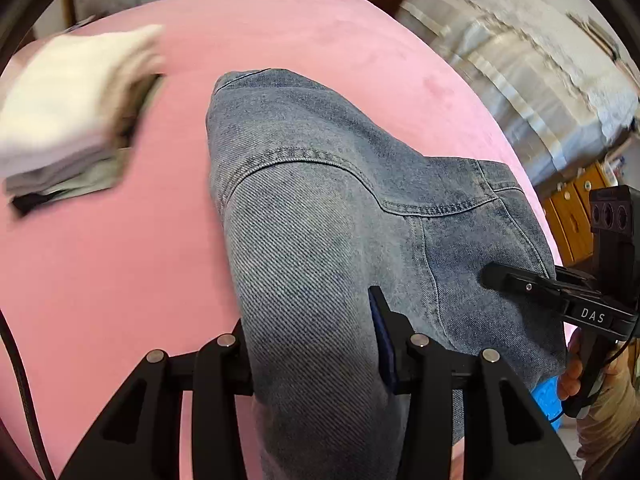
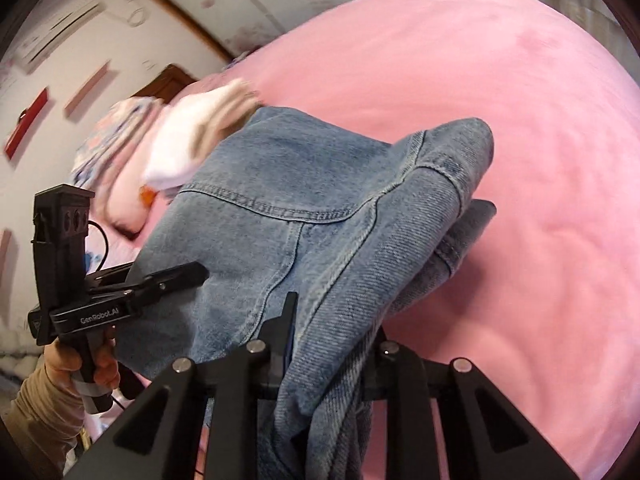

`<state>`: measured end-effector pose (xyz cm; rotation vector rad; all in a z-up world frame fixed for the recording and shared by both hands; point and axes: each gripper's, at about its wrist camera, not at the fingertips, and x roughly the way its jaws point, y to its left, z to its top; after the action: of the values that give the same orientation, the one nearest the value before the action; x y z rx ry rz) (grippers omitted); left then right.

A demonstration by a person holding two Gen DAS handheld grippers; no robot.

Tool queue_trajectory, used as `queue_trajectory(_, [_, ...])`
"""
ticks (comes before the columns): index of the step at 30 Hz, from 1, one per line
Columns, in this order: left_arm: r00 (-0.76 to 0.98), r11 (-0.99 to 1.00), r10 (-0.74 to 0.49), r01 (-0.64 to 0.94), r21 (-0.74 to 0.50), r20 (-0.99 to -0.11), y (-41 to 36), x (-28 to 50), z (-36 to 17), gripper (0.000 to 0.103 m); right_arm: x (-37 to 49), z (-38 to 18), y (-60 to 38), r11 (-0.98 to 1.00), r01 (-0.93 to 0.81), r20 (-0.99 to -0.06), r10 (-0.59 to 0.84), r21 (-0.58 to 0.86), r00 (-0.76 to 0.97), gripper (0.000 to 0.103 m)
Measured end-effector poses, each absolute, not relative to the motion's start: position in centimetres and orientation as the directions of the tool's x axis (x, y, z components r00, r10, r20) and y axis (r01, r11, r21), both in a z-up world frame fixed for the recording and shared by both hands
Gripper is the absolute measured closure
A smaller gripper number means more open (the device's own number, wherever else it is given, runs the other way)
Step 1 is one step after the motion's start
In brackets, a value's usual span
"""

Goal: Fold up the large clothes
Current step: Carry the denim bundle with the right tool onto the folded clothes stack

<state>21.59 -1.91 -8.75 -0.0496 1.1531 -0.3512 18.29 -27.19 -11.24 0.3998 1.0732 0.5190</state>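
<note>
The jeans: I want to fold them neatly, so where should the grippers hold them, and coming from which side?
Grip the jeans along the near edge, from the person's side. The denim is lifted over the pink bed. The left gripper and right gripper each hold a thick bunch there, so the rest drapes toward the bed.

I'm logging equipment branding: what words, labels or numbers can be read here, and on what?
"DAS": white letters on the black right gripper body, seen from the left wrist view.
"GenRobot.AI": pale letters on the black left gripper body, seen from the right wrist view.
Nothing else legible; the blue denim jeans show no label.
</note>
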Motion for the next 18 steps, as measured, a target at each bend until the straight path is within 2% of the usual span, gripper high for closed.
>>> queue_trajectory(5, [0.436, 0.966, -0.238, 0.203, -0.164, -0.868, 7.6, 21.7, -2.7, 0.061, 20.9, -6.1, -18.8, 0.76, -0.306, -0.652, 0.65, 0.574, 0.39, 0.082])
queue_trajectory(9, [0.511, 0.976, -0.175, 0.204, -0.079, -0.842, 13.1, 24.9, 2.8, 0.061, 24.8, -1.7, -13.0, 0.726, -0.375, -0.592, 0.687, 0.576, 0.422, 0.082])
queue_trajectory(14, [0.586, 0.982, -0.127, 0.19, -0.018, -0.801, 20.7, 33.3, 8.4, 0.061, 33.2, 2.4, -6.1, 0.693, -0.413, -0.502, 0.716, 0.59, 0.484, 0.082])
queue_trajectory(18, [0.622, 0.985, -0.086, 0.168, 0.026, -0.778, 26.6, 40.9, 8.7, 0.061, 41.0, 1.5, -1.1, 0.663, -0.405, -0.454, 0.737, 0.629, 0.5, 0.082])
